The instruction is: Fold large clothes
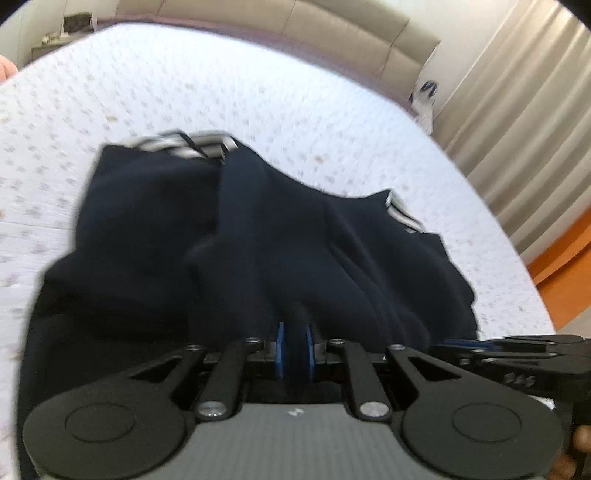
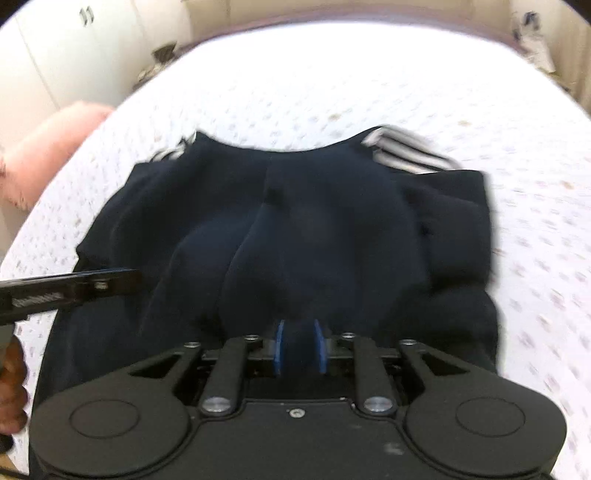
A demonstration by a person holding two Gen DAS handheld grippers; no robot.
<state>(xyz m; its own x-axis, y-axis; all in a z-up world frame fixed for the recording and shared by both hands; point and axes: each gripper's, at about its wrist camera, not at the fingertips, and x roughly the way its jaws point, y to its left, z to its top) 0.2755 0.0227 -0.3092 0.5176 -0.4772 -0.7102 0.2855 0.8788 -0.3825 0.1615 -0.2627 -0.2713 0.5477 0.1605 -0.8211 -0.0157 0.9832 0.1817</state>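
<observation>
A dark navy garment [image 1: 147, 229] with grey-and-white striped trim [image 1: 184, 146] lies bunched on a white dotted bedspread [image 1: 184, 74]. My left gripper [image 1: 294, 332] is shut on a ridge of its near edge, with cloth filling the narrow gap between the blue pads. In the right wrist view the same garment [image 2: 332, 221] rises in folds to my right gripper [image 2: 299, 345], whose blue pads stand a little wider with a thick fold of navy cloth held between them. The two grippers sit side by side on the near edge; the left gripper [image 2: 125, 277] shows at the left of the right wrist view.
The bedspread [image 2: 332, 74] stretches well beyond the garment. A beige padded headboard [image 1: 332, 26] runs along the far side and curtains [image 1: 517, 110] hang at the right above an orange floor [image 1: 569, 273]. A pink pillow [image 2: 55, 147] lies at the bed's left edge by white cupboards [image 2: 55, 55].
</observation>
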